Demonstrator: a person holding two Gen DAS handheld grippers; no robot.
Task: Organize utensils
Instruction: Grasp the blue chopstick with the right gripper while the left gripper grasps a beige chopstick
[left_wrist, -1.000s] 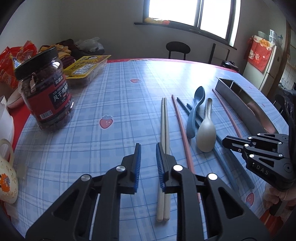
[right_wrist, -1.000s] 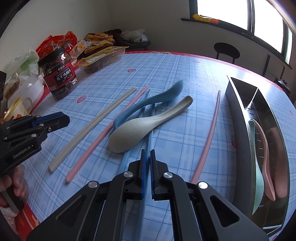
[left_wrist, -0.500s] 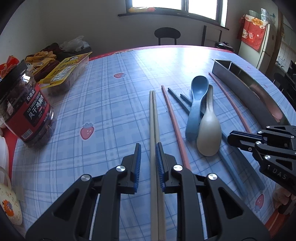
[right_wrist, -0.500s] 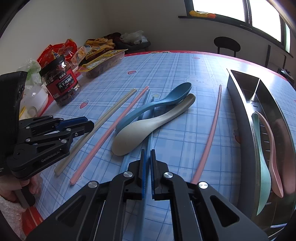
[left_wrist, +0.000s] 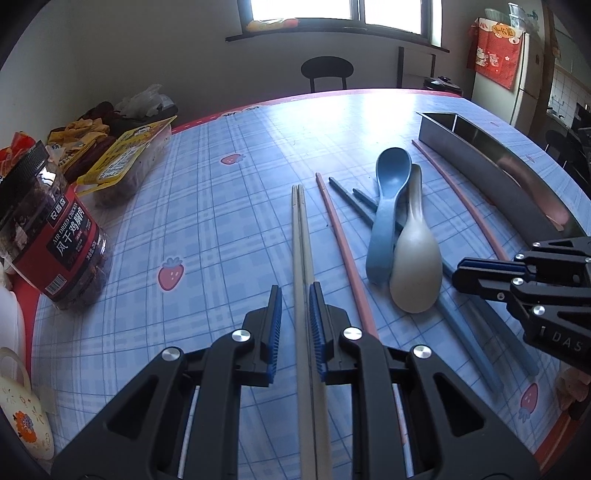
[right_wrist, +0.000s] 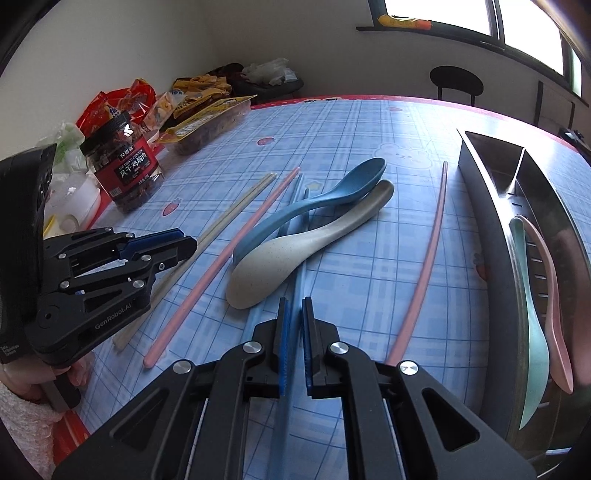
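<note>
Two claws are working over the checked counter (left_wrist: 207, 229), and writing is showing on each: "DAS" on the right claw (left_wrist: 458, 275) as the left wrist view catches it, "GenRobot.AI" on the left claw (right_wrist: 190, 245) in the right wrist view. Beside the steel organizer tray (right_wrist: 491, 229) the utensils are lying loose. The left claw is standing partly open around the beige chopsticks (left_wrist: 301, 236), its blue pads just off them. The right claw is narrowly parted around a blue chopstick (right_wrist: 291, 332); whether the pads are touching it is hard to tell. The blue spoon (right_wrist: 332, 199) and beige spoon (right_wrist: 295, 251) are covering part of the blue pair. A jar (left_wrist: 55, 236) far from the tray is reading "AIR DRIED CHICKEN", with Chinese characters beneath.
</note>
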